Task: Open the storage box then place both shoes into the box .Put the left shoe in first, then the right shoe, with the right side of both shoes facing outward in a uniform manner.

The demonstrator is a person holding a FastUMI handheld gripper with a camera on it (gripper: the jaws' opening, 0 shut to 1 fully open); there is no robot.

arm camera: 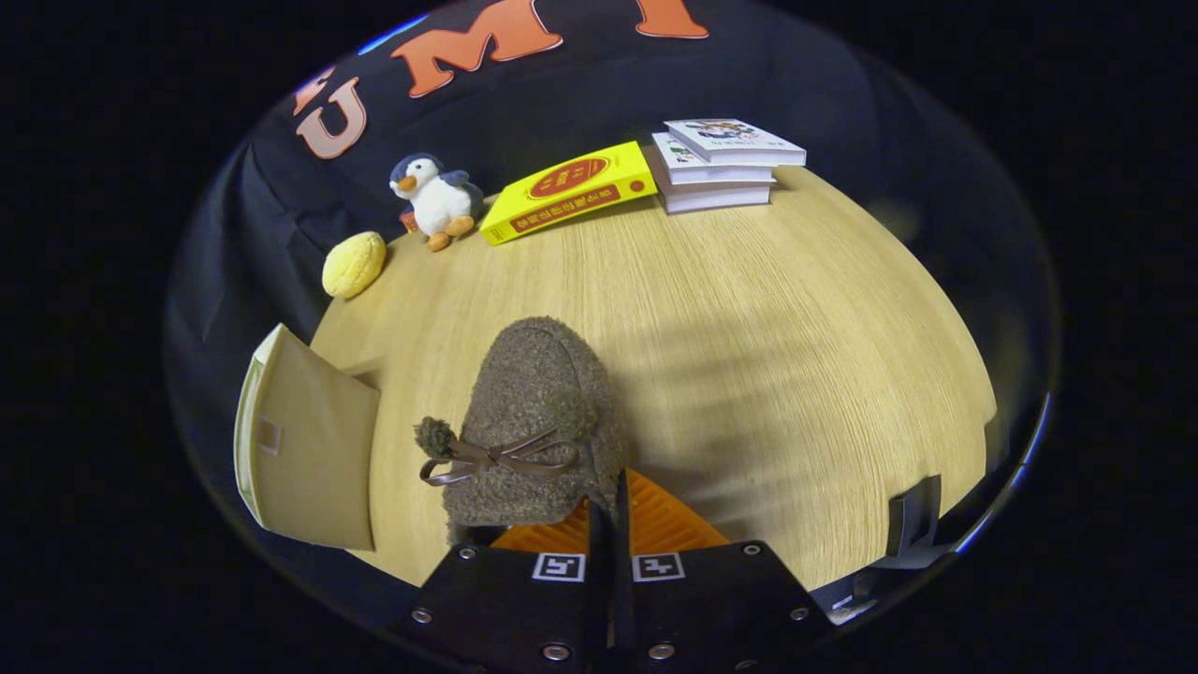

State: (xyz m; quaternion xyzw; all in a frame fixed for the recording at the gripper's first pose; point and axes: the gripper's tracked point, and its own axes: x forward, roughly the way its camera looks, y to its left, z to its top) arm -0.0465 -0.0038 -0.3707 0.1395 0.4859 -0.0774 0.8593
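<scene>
The gripper (610,524) has its two orange fingers (655,524) pressed close together, pinching the back edge of a fuzzy brown shoe (538,421) with a little bow. The shoe hangs over the wooden table (796,356). The storage box (304,449) is near, left of the shoe, with its flap up. Far beyond sit a toy penguin (432,198), a yellow book (571,192) and stacked books (721,164).

The shoe (533,426) lies on the table (767,356) just ahead of the gripper (613,510), whose fingers are pressed together at its near end. The box (304,449) stands left of the shoe. Along the far edge sit a round cushion (354,265), a toy penguin (432,199), a leaning book (569,192) and a stack of books (725,164).
</scene>
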